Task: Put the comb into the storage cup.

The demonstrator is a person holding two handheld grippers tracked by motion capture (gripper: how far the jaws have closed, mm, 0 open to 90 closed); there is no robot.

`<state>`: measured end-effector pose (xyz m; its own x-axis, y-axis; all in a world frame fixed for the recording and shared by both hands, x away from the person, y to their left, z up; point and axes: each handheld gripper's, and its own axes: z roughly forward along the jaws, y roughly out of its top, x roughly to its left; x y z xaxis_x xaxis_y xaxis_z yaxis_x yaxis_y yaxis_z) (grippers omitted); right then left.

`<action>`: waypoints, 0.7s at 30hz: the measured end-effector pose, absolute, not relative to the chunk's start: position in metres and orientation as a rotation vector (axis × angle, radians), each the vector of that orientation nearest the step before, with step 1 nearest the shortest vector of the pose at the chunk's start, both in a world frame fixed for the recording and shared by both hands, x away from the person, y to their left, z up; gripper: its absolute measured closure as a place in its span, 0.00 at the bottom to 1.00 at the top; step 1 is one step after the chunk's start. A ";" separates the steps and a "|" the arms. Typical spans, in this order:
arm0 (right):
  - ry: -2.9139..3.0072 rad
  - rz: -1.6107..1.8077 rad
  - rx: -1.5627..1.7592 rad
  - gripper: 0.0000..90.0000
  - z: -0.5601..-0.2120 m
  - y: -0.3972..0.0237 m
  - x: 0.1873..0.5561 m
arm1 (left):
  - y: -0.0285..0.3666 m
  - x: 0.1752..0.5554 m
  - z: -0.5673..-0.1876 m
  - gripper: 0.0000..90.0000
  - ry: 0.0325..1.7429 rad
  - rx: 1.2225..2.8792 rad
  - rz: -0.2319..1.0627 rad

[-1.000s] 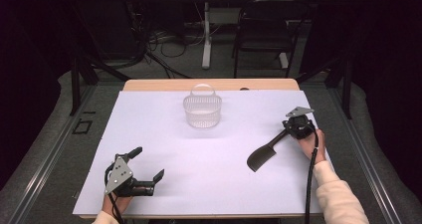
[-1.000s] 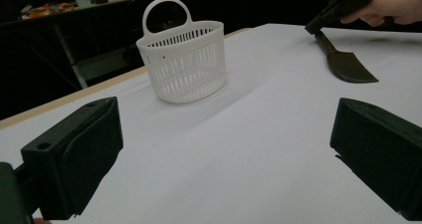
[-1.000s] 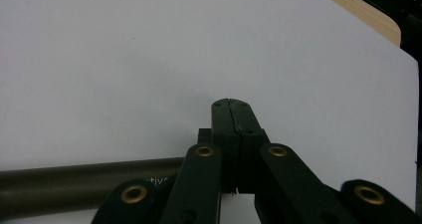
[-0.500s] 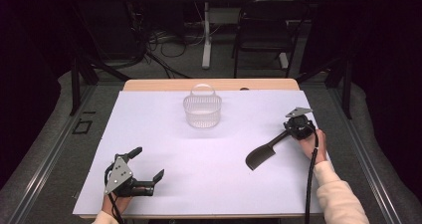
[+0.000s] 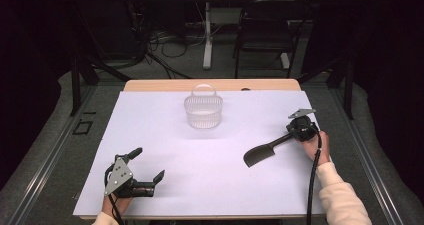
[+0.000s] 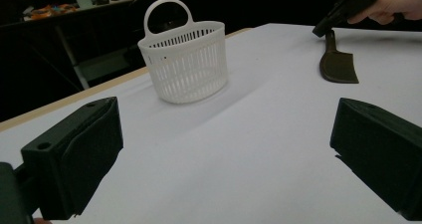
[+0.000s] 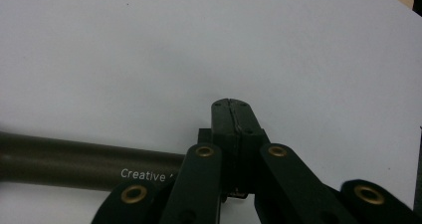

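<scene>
A white slotted basket point(image 5: 203, 111) with a hoop handle stands upright at the table's far middle, also ahead in the left gripper view point(image 6: 183, 63). A dark spatula point(image 5: 261, 155) lies right of centre, blade on the sheet, handle point(image 7: 74, 163) running up to my right gripper point(image 5: 296, 130). In the right gripper view that gripper point(image 7: 231, 115) is shut, pads pressed together with nothing between the tips. The handle's end passes under the jaw links; I cannot tell whether it is gripped. My left gripper point(image 5: 147, 163) rests open near the front left edge, empty point(image 6: 224, 154), and from there the spatula point(image 6: 338, 64) sits far right.
A white sheet point(image 5: 165, 135) covers the table; a strip of bare wood point(image 5: 150, 85) shows along the far edge. Beyond the table are dark floor, cables and a chair point(image 5: 265, 30). A hand and cream sleeve point(image 5: 340, 195) enter at the lower right.
</scene>
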<state>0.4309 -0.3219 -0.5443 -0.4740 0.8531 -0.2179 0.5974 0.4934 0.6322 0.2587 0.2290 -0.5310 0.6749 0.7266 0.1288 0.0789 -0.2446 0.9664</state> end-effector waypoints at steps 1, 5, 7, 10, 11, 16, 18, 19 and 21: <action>2.229 0.657 1.194 1.00 -0.544 -0.322 0.430 | 0.229 0.259 -0.531 0.00 0.651 1.733 0.698; 2.236 0.644 1.210 1.00 -0.544 -0.324 0.428 | 0.229 0.259 -0.531 0.00 0.650 1.735 0.699; 2.240 0.639 1.213 1.00 -0.544 -0.324 0.427 | 0.229 0.258 -0.531 0.00 0.650 1.734 0.697; 2.249 0.640 1.221 1.00 -0.544 -0.326 0.424 | 0.230 0.258 -0.531 0.00 0.652 1.731 0.700; 2.249 0.644 1.221 1.00 -0.544 -0.327 0.424 | 0.230 0.258 -0.531 0.00 0.654 1.731 0.699; 2.254 0.645 1.237 1.00 -0.542 -0.329 0.422 | 0.229 0.259 -0.531 0.00 0.649 1.734 0.697; 2.263 0.644 1.234 1.00 -0.543 -0.329 0.421 | 0.229 0.259 -0.531 0.00 0.650 1.735 0.698; 2.266 0.640 1.236 1.00 -0.543 -0.329 0.421 | 0.229 0.259 -0.531 0.00 0.650 1.735 0.696; 2.271 0.638 1.241 1.00 -0.543 -0.329 0.420 | 0.229 0.259 -0.531 0.00 0.650 1.734 0.698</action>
<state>0.4201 -0.3286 -0.5426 -0.4791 0.8591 -0.1799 0.6396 0.4820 0.5988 0.2588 0.2293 -0.5308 0.6758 0.7255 0.1303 0.0782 -0.2464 0.9660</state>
